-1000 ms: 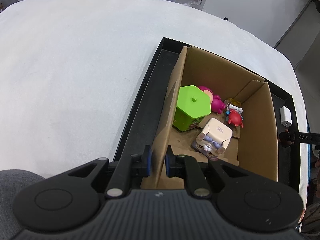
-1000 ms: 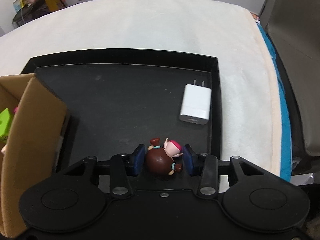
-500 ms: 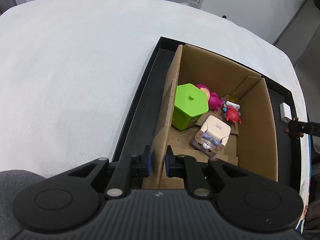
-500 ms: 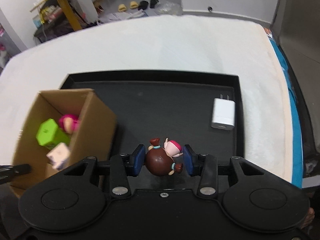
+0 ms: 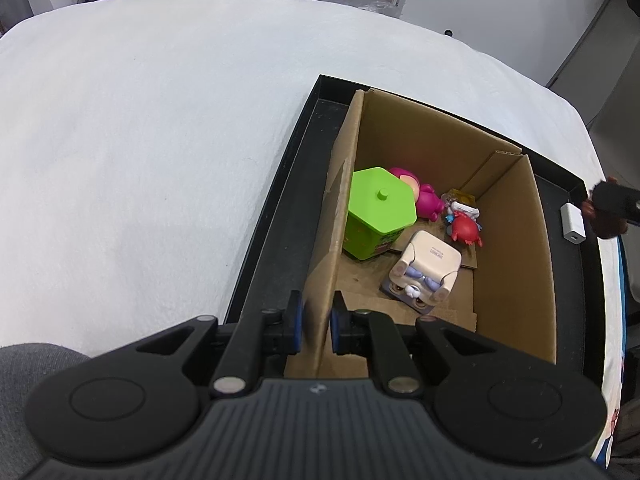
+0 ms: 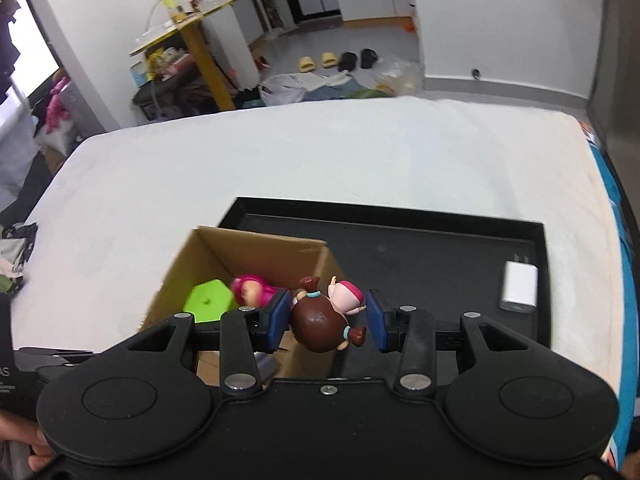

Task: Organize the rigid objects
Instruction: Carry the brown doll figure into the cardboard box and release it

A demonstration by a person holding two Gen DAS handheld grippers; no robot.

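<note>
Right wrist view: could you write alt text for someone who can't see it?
Black tongs grip a small brown-haired doll figure above the edge of an open cardboard box holding a green container and a pink toy. The box sits in a black tray on a white table, a white charger at the tray's right.

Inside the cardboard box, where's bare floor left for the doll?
Free: the near strip of the brown cardboard box floor, between the cream block-shaped figure and the near wall. Crowded: the far half, with the green hexagonal lidded container, magenta bear and red crab toy.
</note>
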